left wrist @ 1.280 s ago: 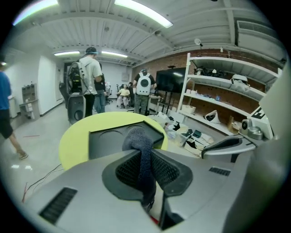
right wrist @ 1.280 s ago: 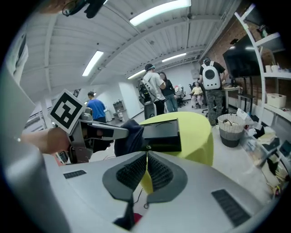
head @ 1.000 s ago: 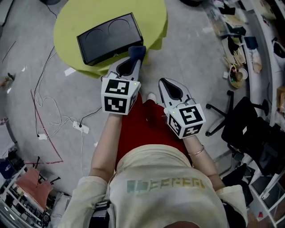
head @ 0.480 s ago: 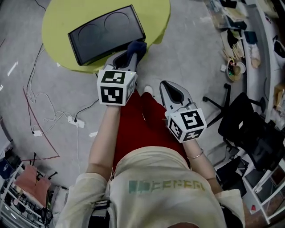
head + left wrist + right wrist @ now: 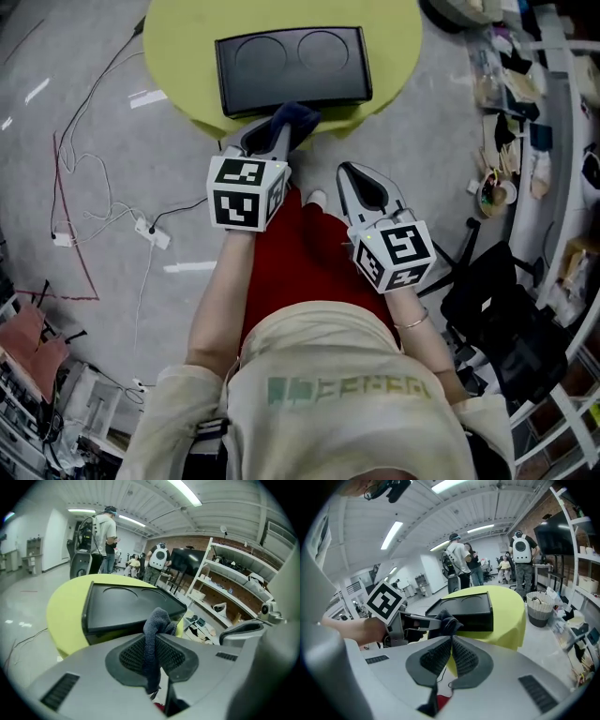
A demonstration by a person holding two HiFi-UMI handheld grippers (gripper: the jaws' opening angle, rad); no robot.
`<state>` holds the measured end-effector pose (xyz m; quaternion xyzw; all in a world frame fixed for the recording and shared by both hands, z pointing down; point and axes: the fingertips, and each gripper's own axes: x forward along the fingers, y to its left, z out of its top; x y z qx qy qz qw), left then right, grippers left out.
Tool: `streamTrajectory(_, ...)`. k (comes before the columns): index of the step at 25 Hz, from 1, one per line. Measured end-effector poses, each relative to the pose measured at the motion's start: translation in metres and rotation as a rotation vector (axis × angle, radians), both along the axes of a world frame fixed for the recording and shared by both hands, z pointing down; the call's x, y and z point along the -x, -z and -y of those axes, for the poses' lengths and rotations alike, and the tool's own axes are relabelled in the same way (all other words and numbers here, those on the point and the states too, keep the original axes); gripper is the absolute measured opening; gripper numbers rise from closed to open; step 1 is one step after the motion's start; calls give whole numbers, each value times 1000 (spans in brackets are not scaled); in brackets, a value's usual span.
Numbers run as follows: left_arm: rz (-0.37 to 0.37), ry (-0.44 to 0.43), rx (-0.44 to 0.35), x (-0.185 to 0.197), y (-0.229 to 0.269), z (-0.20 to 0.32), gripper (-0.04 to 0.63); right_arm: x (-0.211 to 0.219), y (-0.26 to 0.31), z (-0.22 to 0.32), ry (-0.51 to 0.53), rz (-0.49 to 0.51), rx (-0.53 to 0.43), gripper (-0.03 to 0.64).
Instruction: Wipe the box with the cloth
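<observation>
A black box with two round recesses in its lid lies on a round yellow-green table. The same box fills the middle of the left gripper view and shows as the box in the right gripper view. My left gripper is shut on a dark blue cloth, just short of the box's near side. The cloth sticks up between its jaws. My right gripper hangs shut and empty over my lap, back from the table.
Cables and a power strip lie on the grey floor at left. A black office chair and cluttered shelving stand at right. People stand far behind the table. A wire basket stands beside the table.
The box and table now sit further right and squarer in the head view. My left gripper has come closer to the box's near side with the cloth. The right gripper has barely moved.
</observation>
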<state>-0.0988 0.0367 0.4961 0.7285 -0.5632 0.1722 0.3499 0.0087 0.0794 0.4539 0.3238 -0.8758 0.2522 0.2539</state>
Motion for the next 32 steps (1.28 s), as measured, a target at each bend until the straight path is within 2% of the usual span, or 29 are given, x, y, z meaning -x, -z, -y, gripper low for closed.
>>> streamTrajectory(9,32,105,20,68,7,-24,63,71,14,9,131,25,-38,38)
streamTrajectory(19,70,194,38,125,19,-55,63,133,26,8,251,60,-69,38)
streamTrajectory(26,41,243,-9,162,40,-59,63,163,34,5,304,55,-95,38)
streamTrajectory(32,41,245,-63,191,49,-25,63,174,37,11,297,36,-107,38)
